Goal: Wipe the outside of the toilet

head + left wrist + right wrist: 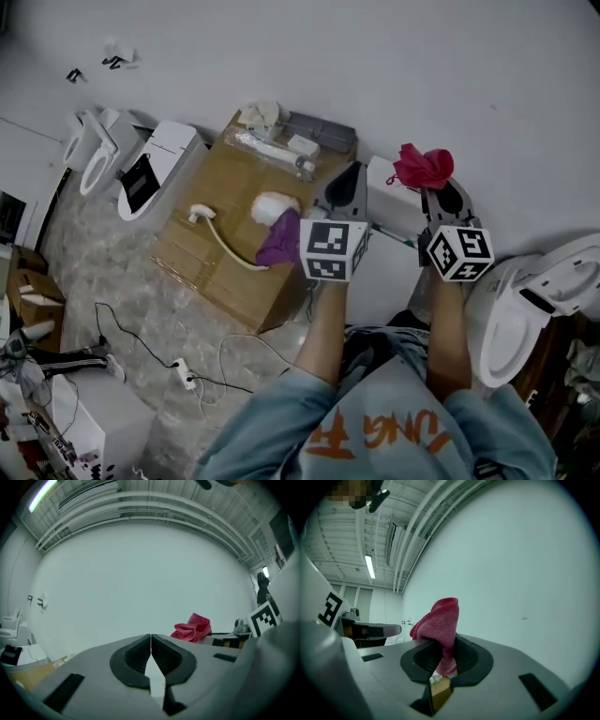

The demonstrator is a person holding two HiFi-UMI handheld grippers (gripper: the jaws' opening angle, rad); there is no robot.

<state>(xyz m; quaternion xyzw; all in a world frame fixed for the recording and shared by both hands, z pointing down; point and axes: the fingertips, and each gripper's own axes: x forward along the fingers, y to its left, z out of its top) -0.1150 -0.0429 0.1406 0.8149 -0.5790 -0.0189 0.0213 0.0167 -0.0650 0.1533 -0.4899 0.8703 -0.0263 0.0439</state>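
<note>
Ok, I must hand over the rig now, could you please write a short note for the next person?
Left gripper: shut, empty.
Right gripper: shut on the red cloth, held up in the air, facing the wall.
Toilet: low on the person's right side; the cloth is not touching it.
Done: the cloth is in the gripper.
Left: bring the cloth down and wipe the outside of the toilet.
</note>
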